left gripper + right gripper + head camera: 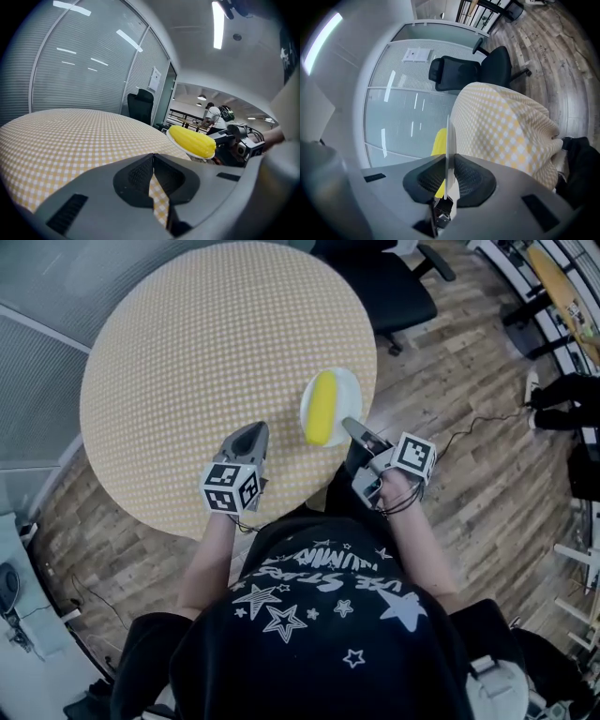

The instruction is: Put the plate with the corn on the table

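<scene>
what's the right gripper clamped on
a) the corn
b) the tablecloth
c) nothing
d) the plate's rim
d: the right gripper has its jaws pinched on the thin white edge of the plate; the corn lies on the plate, untouched by the jaws.

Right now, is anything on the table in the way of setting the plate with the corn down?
Nothing visible. The right claw grips the plate by its rim over the edge of the table, which is bare there. The left claw, shut, hovers beside the plate, not under it.
</scene>
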Demonstrator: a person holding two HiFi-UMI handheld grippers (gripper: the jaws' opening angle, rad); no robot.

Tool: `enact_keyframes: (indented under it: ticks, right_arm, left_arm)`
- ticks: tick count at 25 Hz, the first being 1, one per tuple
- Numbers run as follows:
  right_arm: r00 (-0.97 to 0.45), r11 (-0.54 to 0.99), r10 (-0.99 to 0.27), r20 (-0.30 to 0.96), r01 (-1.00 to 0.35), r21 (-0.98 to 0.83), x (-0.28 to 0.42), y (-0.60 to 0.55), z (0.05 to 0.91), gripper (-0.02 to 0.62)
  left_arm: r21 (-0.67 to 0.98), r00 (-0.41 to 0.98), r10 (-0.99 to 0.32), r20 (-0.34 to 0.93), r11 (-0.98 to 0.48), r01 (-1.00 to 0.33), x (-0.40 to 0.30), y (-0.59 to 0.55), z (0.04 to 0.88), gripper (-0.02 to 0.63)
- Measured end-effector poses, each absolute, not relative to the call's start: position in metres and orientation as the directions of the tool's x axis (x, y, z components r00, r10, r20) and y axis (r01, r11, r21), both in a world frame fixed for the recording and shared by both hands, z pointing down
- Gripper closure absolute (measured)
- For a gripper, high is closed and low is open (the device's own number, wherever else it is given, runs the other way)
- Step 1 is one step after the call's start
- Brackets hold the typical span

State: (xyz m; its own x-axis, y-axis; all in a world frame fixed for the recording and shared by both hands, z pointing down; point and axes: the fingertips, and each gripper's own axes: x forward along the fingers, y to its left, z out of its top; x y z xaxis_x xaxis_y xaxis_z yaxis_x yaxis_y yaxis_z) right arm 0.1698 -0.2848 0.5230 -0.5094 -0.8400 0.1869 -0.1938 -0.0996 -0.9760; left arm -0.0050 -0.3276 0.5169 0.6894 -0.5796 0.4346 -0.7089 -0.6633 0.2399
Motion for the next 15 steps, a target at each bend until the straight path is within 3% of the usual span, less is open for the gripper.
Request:
enact_keyframes:
  ticks: [15]
  right_arm:
    - [-0.649, -0.085, -0.737, 0.189, -0.188, -0.978, 0.216, -0.387, 0.548, 0.551]
  left_arm:
    - [0.230, 0.586, -0.657, 0.474, -0.550, -0.803, 0.042, -0.389, 0.521, 0.598]
